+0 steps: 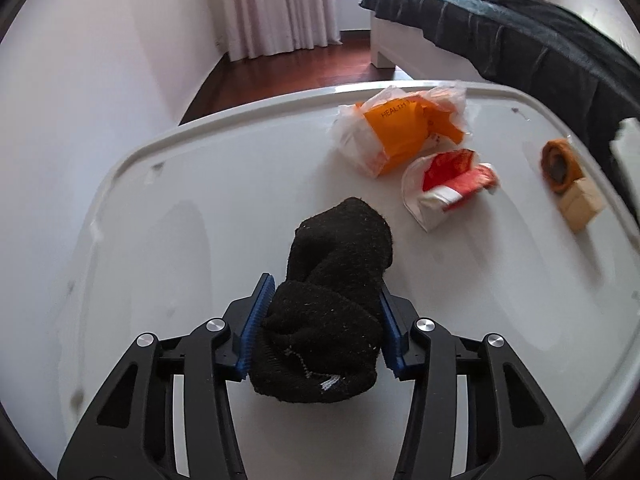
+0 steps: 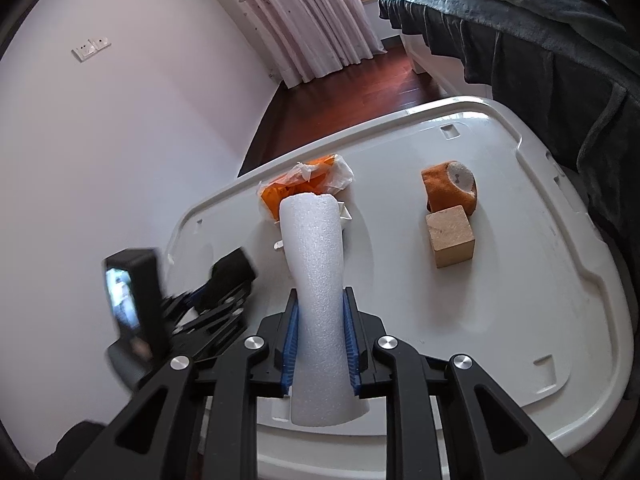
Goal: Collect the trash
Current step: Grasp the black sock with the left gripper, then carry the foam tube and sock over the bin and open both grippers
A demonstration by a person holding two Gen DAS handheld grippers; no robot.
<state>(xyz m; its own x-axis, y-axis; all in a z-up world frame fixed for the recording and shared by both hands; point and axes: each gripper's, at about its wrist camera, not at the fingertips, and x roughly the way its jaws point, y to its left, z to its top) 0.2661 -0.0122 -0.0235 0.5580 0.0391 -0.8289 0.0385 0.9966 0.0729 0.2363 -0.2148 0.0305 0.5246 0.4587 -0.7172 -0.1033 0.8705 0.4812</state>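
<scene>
Crumpled black sock (image 1: 332, 312) sits clamped in the left hand-held gripper (image 1: 326, 292).

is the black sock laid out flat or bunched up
Bunched up: the black sock sits in a twisted, folded lump on the white lid, squeezed between the blue pads of the left tongs.
</scene>
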